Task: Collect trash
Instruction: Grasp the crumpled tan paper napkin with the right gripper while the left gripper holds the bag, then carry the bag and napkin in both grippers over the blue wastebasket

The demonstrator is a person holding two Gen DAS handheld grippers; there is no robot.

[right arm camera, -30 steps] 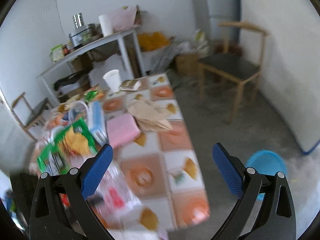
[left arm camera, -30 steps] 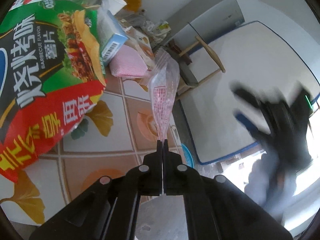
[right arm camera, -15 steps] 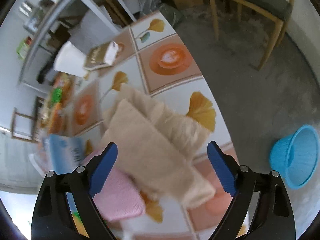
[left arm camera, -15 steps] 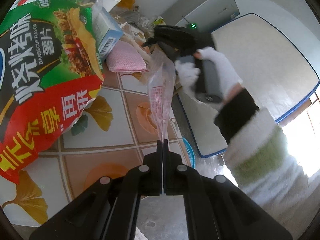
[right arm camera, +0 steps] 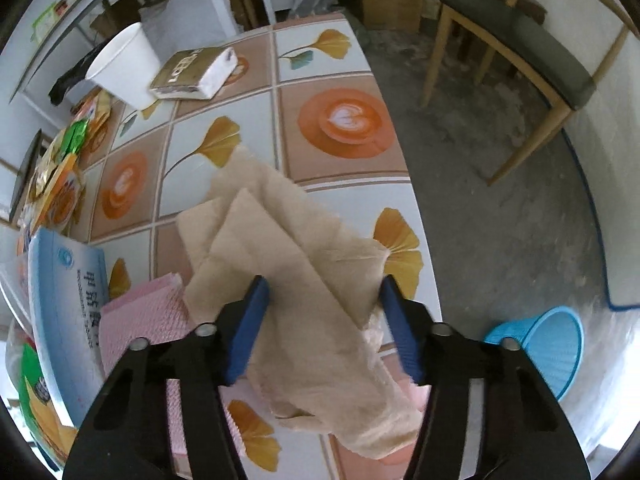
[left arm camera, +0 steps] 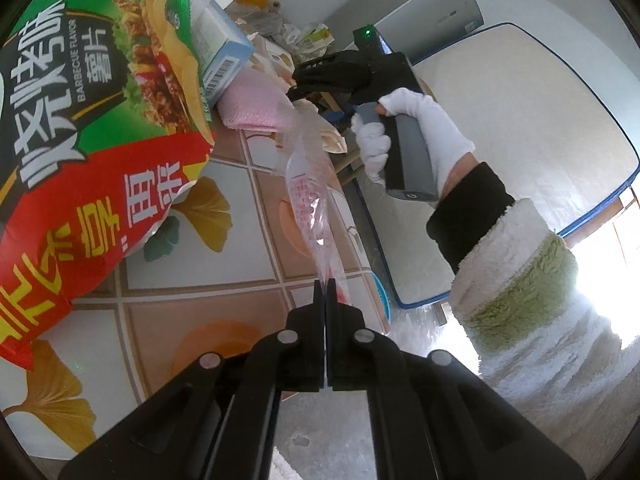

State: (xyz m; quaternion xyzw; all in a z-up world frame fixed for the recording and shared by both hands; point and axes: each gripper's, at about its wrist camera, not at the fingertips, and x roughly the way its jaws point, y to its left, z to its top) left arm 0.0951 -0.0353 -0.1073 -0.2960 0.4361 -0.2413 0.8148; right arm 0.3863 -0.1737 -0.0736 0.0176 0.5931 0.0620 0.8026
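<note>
- The right gripper points steeply down over the beige napkins; its blue fingers are closing with the napkins between them, the pads not yet pressing as far as I can tell.
- To do this well, let the fingers sink until they bite through the whole stack, not just the top sheet, and close squarely across the folded middle so the loose sheets lift together.
- Keep the left-hand pad clear of the pink cloth at 8 o'clock from the napkins; it lies just beside them and may be caught too.
- The left gripper has its fingers pressed together on the bottom edge of a clear bag, which stands up over the bench; hold it steady, mouth up, for the napkins.
- The blue bin sits on the floor at 4 o'clock from the napkins, well apart from the bench.
- In the left view the chip bag fills the 9 to 12 o'clock side and hides much of the bench.
- Whether the clear bag is open at the top is hard to make out; its far end is lost against the gloved hand and gripper body.
- The napkins' near end is hidden under the right gripper's frame.
</note>
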